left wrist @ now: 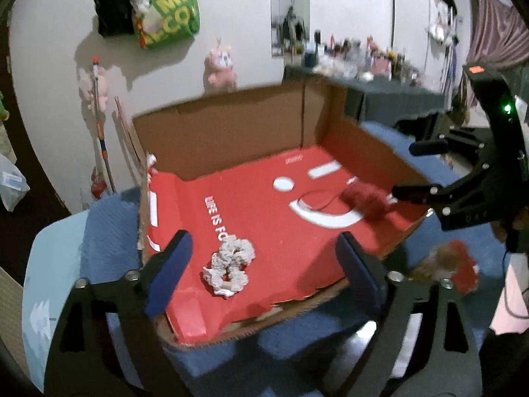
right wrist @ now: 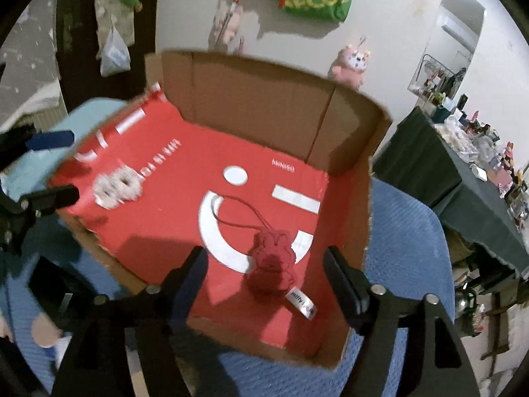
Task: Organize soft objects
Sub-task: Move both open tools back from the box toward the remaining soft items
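A shallow cardboard box (left wrist: pixel 231 132) with brown walls and a red printed floor sits on a blue textured cover (right wrist: pixel 406 231), its near side cut low and ragged. On that red floor, near the box's left front corner and just beside the white lettering, lies a white knitted scrunchie (left wrist: pixel 231 264), loose and twisted into two loops. Over toward the right front corner, partly on the white printed smile, lies a small red plush bunny (right wrist: pixel 272 261) with a thin cord (right wrist: pixel 231 211) looped out behind it toward the box's middle and a white tag (right wrist: pixel 302 304) at its near end. The left gripper (left wrist: pixel 264 274) hangs above the left front edge of the box with its jaws spread wide; the scrunchie lies on the floor between its blue-padded fingers (left wrist: pixel 168 271), touched by neither. The right gripper (right wrist: pixel 264 284) hangs above the right front edge, jaws likewise well apart, the bunny resting on the floor between the fingers without contact. Just outside the box's right front corner, on the blue cover, lies a blurred orange-and-red soft thing (left wrist: pixel 453 264). A green bag (left wrist: pixel 168 10) and a pink plush (left wrist: pixel 220 66) hang on the wall beyond.
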A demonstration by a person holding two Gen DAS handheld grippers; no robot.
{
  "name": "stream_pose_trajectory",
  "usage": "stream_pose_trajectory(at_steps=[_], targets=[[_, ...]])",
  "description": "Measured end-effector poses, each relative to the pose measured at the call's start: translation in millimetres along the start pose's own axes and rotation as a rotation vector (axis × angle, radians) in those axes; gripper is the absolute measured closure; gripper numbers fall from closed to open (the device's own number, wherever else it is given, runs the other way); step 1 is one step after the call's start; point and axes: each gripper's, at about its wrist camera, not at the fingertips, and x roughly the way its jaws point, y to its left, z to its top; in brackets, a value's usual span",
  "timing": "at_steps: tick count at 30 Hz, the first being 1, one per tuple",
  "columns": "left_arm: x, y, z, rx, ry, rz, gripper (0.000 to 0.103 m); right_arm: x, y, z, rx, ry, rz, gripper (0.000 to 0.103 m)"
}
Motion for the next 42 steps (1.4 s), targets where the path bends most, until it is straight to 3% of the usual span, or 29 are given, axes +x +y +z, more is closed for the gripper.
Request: stream_pose_trajectory(at_steps=[4,9,17,23,28,42], targets=[[-39,-10,-3,-0.023,-0.102,0.000,0.005,-39,5,-5,0.023,-0.083,0.019,0.013],[-75,-26,-12,-0.051,-0.170,-0.005,0.002,-93,16,-19,0.045,-0.205,0.028,0.001],[-126,-55,-41,-0.094,-0.300,0.020,0.000,-167,37,-61,0.066,-0.361,0.024,0.000],[-153,-73,-71,-0.125,-0.370,0.031,0.000,-197,46,-101,0.115,-0.428,0.008,0.000],[-159,-83,-97,-0.149,-0.387,0.056,0.000,-203,56,-139,0.158,-0.456,-0.034,0.000],[-125,-95,-158,-0.205,-0.270,0.074,0.000,-157,65,-203,0.245,-0.402,-0.030,0.000]])
